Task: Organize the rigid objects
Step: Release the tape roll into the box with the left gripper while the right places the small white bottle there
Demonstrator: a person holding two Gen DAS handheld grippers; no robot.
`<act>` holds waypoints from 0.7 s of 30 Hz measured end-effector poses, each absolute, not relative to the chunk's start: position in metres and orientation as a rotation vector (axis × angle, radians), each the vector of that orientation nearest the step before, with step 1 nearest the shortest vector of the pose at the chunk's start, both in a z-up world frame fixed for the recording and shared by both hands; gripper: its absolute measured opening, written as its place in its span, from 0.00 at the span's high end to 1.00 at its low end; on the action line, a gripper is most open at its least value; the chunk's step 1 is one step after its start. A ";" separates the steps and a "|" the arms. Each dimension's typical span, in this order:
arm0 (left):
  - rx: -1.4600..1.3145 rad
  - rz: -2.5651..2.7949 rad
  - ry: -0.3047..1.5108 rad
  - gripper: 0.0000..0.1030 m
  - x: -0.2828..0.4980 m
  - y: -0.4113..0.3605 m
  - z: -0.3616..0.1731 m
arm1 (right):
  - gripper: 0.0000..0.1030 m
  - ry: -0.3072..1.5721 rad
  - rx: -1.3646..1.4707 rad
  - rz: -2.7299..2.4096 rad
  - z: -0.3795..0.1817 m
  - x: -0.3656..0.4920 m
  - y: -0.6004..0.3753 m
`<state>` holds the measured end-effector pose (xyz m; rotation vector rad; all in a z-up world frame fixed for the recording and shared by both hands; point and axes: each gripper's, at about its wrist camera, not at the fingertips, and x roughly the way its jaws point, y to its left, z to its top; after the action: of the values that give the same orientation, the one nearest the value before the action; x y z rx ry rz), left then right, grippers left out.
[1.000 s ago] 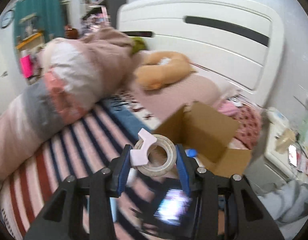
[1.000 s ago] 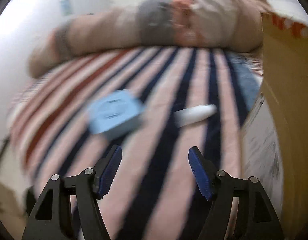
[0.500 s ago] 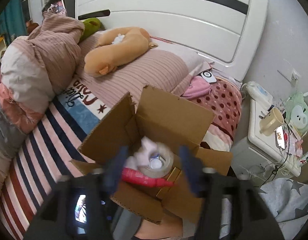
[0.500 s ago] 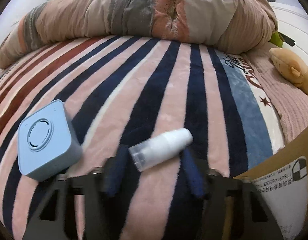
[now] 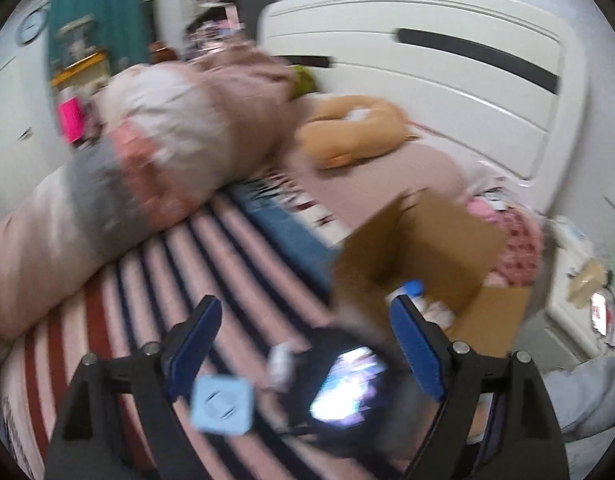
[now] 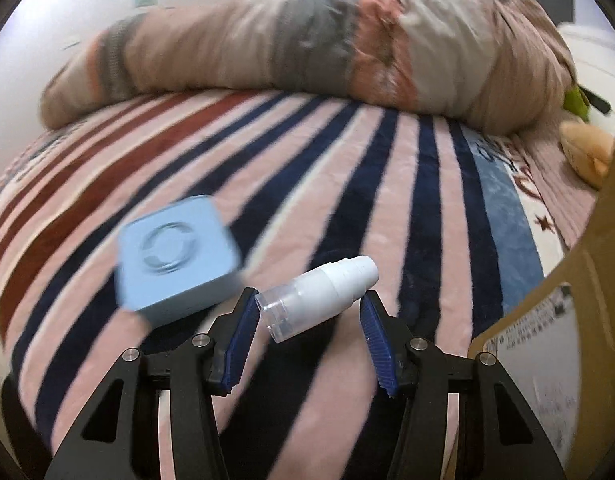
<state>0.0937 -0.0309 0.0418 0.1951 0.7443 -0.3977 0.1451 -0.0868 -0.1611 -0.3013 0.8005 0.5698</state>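
Right tongs [image 6: 309,328] sit apart around a white pump bottle [image 6: 321,292] lying on the striped bed blanket [image 6: 347,168], not clamped. A blue square box [image 6: 175,256] lies at 10 o'clock. Left tongs [image 5: 303,344] gape empty; cardboard box [image 5: 427,252] at 2 o'clock.

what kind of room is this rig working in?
Almost certainly a lived-in bedroom: a striped blanket covers a bed with a white headboard, a rolled duvet lies on it, and a nightstand stands beside.

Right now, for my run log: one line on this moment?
left hand-held gripper: open, empty | right hand-held gripper: open, straddling white bottle | blue box: on blanket
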 end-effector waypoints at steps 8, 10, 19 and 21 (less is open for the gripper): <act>0.104 -0.191 0.812 0.18 0.081 0.076 -0.041 | 0.54 0.753 -0.293 0.654 -0.106 0.101 -0.092; 0.079 -0.192 0.850 0.18 0.082 0.089 -0.068 | 0.53 0.724 -0.307 0.653 -0.087 0.092 -0.094; 0.073 -0.217 0.939 0.18 0.114 0.074 -0.158 | 0.53 0.579 -0.314 0.520 -0.005 0.075 -0.144; 0.084 -0.222 0.944 0.18 0.121 0.067 -0.167 | 0.53 0.592 -0.317 0.460 0.000 0.080 -0.164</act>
<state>0.1208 0.0672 -0.1665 0.0841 0.9436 -0.2225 0.0796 -0.1640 -0.0004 -0.3165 0.5921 0.4596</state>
